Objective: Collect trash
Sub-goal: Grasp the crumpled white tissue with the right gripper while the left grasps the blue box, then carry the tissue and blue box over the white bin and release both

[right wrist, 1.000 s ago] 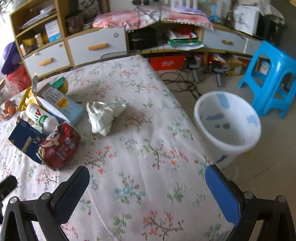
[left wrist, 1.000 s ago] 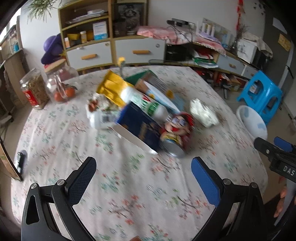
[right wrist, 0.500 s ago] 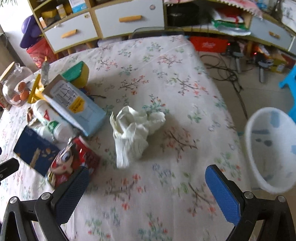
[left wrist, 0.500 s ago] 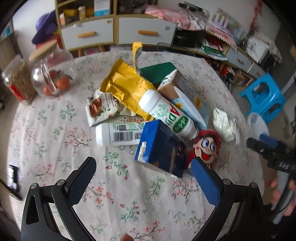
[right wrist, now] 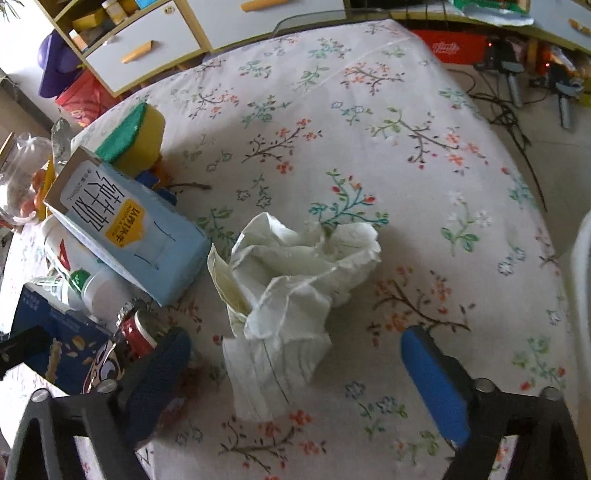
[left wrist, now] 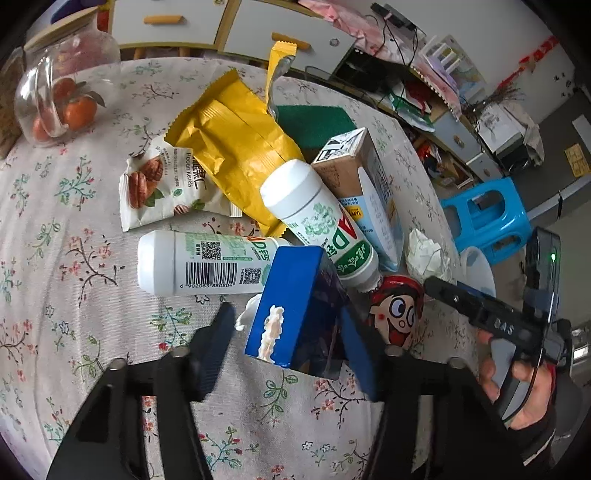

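Floral tablecloth [right wrist: 369,110]; grey-drawer wooden cabinets [left wrist: 177,18] behind; blue plastic stool [left wrist: 484,218] on floor.

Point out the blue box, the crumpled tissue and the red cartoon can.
blue box [left wrist: 291,314], left wrist view, on its blue end face.
crumpled tissue [right wrist: 291,280], right wrist view, on its bunched middle.
red cartoon can [left wrist: 397,312], left wrist view, on the printed face.

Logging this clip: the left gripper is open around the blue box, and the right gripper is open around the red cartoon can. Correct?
Not quite. The left gripper is open around the blue box, but the right wrist view shows the right gripper open around the crumpled white tissue, not the can.
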A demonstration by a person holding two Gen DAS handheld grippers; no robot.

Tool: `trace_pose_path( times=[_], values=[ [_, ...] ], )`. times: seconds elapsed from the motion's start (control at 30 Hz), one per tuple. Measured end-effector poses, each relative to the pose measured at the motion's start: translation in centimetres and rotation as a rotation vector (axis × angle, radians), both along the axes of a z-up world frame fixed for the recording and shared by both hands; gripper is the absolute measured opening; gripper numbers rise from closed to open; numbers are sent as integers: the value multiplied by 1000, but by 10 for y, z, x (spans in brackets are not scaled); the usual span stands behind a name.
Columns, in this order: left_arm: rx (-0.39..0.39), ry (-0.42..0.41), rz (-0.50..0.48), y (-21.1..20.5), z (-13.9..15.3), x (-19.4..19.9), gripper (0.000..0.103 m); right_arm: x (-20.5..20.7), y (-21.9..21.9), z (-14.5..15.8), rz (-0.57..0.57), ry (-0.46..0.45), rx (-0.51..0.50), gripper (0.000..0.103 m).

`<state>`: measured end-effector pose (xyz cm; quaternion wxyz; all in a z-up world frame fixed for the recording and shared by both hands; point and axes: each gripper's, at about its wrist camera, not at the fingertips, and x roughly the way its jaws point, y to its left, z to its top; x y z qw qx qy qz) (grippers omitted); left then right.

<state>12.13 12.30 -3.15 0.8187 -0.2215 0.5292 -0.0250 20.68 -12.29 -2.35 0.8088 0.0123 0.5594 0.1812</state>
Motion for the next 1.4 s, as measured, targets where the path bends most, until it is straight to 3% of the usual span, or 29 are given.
trace_pose_path(
  times=[0.17,0.23,0.33,0.57,0.83,1.2,1.4],
  values=[
    [-2,-30,-10,0,6,-8,39,5,4,-4,0,2,6,70],
    [-1,-47,-10,0,11,-13,31,7,6,-3,6,-7,6,51],
    [2,-77,2,1,20,-21,27,6,6,1,15,-21,12,41],
    [-24,-147,41,10,48,-38,26,1,-17,19,-16,-68,31,40],
    [-36,-211,61,-5,76,-40,25,-5,-83,45,-146,-104,66,40],
    [-50,-191,-57,-84,79,-13,25,-11,-206,56,-402,-95,73,40],
    [-68,-173,-142,-140,70,6,25,-13,-245,49,-486,-58,77,42]
  ],
)
